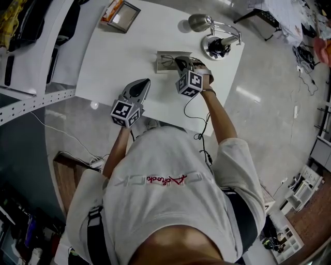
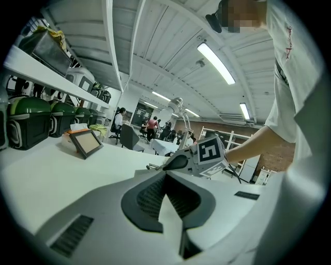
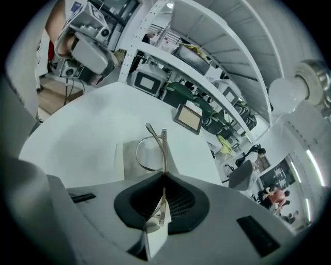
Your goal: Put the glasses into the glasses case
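Observation:
The wire-rimmed glasses (image 3: 163, 150) stick out of my right gripper (image 3: 164, 177), which is shut on their frame; one lens hangs over the open grey glasses case (image 3: 130, 160). In the head view the case (image 1: 164, 62) lies flat near the middle of the white table (image 1: 119, 52), and the right gripper (image 1: 179, 63) is just over its right end. My left gripper (image 1: 146, 83) hovers over the table's near edge, to the left of the case. Its jaws (image 2: 165, 175) are shut with nothing between them. The left gripper view also shows the right gripper's marker cube (image 2: 209, 153).
A desk lamp (image 1: 199, 22) with a round base (image 1: 217, 46) stands at the table's far right. A framed tablet (image 1: 124, 15) and an orange box (image 1: 111, 10) sit at the far left corner. White shelving (image 1: 31, 62) runs along the left.

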Tool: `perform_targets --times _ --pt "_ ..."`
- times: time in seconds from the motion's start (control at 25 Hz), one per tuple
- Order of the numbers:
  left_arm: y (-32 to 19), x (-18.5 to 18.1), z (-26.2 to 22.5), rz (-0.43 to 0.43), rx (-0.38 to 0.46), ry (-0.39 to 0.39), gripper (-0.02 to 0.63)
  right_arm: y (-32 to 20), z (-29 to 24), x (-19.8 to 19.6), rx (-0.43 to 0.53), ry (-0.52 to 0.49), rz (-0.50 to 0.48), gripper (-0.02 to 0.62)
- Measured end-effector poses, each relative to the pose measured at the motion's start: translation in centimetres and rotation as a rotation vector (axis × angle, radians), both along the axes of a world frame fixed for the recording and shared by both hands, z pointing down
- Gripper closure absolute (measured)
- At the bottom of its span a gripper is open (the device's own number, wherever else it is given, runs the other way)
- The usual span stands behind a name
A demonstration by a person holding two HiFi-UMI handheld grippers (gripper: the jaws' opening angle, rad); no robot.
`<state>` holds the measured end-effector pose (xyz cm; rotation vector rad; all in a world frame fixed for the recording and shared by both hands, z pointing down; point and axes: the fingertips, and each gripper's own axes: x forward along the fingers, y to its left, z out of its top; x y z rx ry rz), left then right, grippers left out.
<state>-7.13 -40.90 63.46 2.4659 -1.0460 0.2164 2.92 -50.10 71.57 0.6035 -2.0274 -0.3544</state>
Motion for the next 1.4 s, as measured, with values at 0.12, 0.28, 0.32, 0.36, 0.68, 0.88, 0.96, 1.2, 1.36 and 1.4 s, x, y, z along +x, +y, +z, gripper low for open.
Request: perform_targets --times 0.12,0.28,0.32,0.36,0.68,0.88,0.96,1.2,1.36,1.4 --pt "0.0 0.1 0.1 -0.002 -0.002 -0.002 0.597 0.0 0.9 -0.3 0.022 0.086 -0.065 0.591" --pt "0.0 0.1 0.1 -0.008 -0.002 0.000 0.597 0.0 2.1 -0.9 -0.007 0.123 -0.090 0.591" --pt "0.0 0.0 0.1 -0.010 -0.002 0.000 0.597 -0.1 2.3 -0.9 -0.020 0.128 -0.086 0.591" --pt "0.0 0.0 0.1 -0.013 -0.002 0.000 0.597 -0.1 2.6 -0.9 -0.030 0.135 -0.084 0.591" --pt "0.0 -0.1 0.0 -0.016 -0.009 0.003 0.597 0.4 4.2 -0.5 -0.096 0.204 -0.080 0.591" --pt "-0.2 -0.1 0.1 -0.017 -0.006 0.004 0.597 0.5 4.9 -0.5 -0.128 0.236 -0.083 0.591" --pt "-0.2 -0.3 0.1 -0.020 -0.006 0.003 0.597 0.4 5.0 -0.5 -0.132 0.239 -0.083 0.591" --pt "-0.1 -0.5 0.1 -0.024 -0.006 0.004 0.597 0.5 5.0 -0.5 -0.126 0.240 -0.100 0.580" --pt "0.0 -0.5 -0.1 -0.021 0.001 0.005 0.597 0.7 5.0 -0.6 -0.131 0.232 -0.110 0.526" --pt "-0.1 -0.6 -0.1 -0.020 0.003 0.005 0.597 0.8 5.0 -0.6 -0.132 0.232 -0.112 0.517"
